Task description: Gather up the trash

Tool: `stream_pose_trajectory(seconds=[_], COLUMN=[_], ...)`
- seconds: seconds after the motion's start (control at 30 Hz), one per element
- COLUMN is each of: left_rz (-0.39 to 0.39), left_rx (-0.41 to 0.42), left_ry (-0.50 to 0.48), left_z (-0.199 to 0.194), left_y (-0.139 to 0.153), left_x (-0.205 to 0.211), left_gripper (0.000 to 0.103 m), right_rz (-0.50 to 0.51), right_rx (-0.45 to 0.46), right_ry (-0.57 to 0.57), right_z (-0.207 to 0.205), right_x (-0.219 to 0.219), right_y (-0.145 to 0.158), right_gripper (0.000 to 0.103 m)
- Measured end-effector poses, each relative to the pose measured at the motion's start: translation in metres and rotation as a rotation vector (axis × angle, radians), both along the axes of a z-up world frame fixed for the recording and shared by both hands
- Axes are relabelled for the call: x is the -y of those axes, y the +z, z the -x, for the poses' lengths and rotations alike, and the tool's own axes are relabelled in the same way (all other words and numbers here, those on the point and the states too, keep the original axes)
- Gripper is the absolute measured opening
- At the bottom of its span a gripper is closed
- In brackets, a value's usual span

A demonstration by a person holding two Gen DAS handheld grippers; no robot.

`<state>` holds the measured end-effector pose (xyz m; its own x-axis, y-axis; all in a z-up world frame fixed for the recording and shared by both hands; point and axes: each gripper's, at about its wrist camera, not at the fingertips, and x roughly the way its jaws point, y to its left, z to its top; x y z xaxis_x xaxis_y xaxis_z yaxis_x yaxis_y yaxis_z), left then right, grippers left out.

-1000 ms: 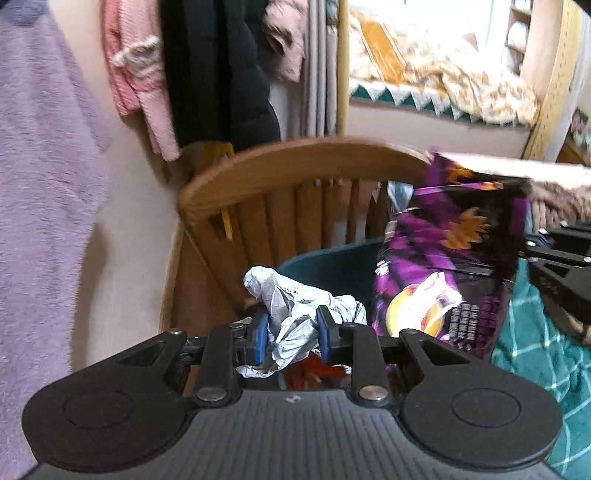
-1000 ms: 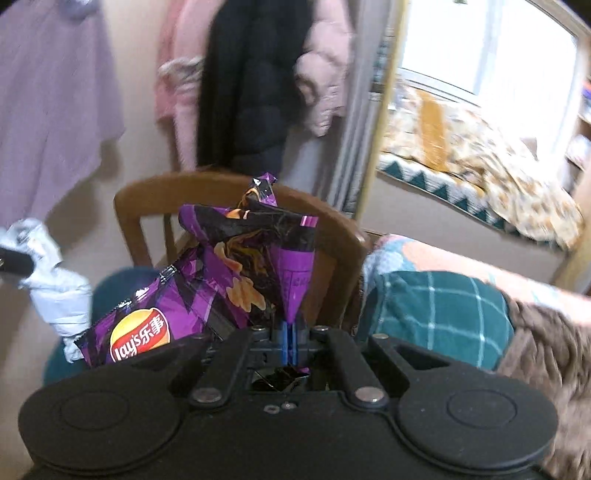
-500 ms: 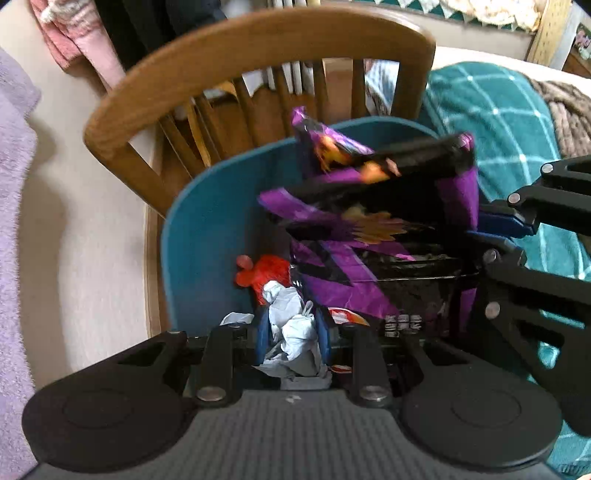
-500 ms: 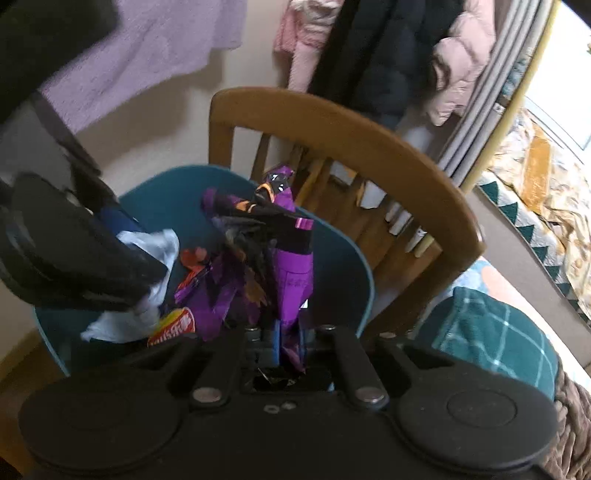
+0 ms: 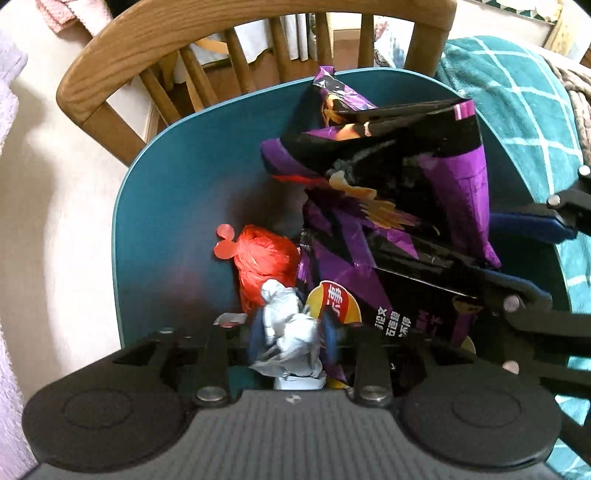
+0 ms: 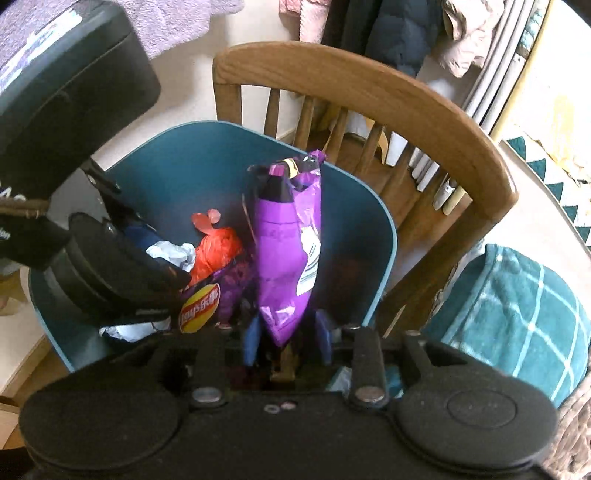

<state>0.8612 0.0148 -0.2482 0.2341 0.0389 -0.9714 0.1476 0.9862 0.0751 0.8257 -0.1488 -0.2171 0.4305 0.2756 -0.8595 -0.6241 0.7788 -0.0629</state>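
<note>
A teal bin (image 5: 177,177) stands in front of a wooden chair; it also shows in the right wrist view (image 6: 384,236). A purple chip bag (image 5: 391,206) stands inside it. My right gripper (image 6: 286,341) has its jaws spread apart, with the bag's (image 6: 288,254) lower end loose between them. My left gripper (image 5: 291,338) is over the bin, its jaws parted around a crumpled white paper wad (image 5: 288,325) that still sits between them. A red plastic bag (image 5: 262,258) lies at the bin's bottom.
The wooden chair (image 6: 369,85) stands right behind the bin. A teal plaid blanket (image 6: 517,321) and a bed lie to the right. Clothes (image 6: 388,29) hang on the wall behind. Pale floor (image 5: 55,221) lies to the left.
Both grippers moved down over the bin from in front of the chair. The right jaws opened off the chip bag. The left jaws widened around the paper wad.
</note>
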Motion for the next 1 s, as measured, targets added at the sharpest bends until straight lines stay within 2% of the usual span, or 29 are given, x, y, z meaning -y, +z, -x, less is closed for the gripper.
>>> stream_pose_trajectory(seconds=[0.03, 0.07, 0.17, 0.53, 0.6, 1.0], left_rz=[0.012, 0.02, 0.035, 0.081, 0.087, 0.168], left_rx=[0.004, 0.016, 0.039, 0.158, 0.189, 0.375], left_ry=[0.004, 0.006, 0.005, 0.012, 0.01, -0.036], left_z=[0.002, 0.005, 0.012, 0.05, 0.059, 0.123], left_y=[0.001, 0.003, 0.014, 0.055, 0.064, 0.135], left_x=[-0.001, -0.002, -0.003, -0.019, -0.024, -0.054], left_gripper=[0.058, 0.064, 0.064, 0.064, 0.064, 0.064], right_rz=[-0.001, 0.0, -0.007, -0.068, -0.081, -0.223], right_rx=[-0.003, -0.002, 0.006, 0.021, 0.025, 0.102], right_ry=[0.002, 0.003, 0.005, -0.033, -0.044, -0.183], right_z=[0.001, 0.002, 0.008, 0.033, 0.038, 0.092], right_x=[0.0, 0.0, 0.001, 0.011, 0.012, 0.022], right_y=[0.001, 0.002, 0.007, 0.034, 0.041, 0.099], right_gripper=[0.033, 0.036, 0.047, 0.063, 0.063, 0.078])
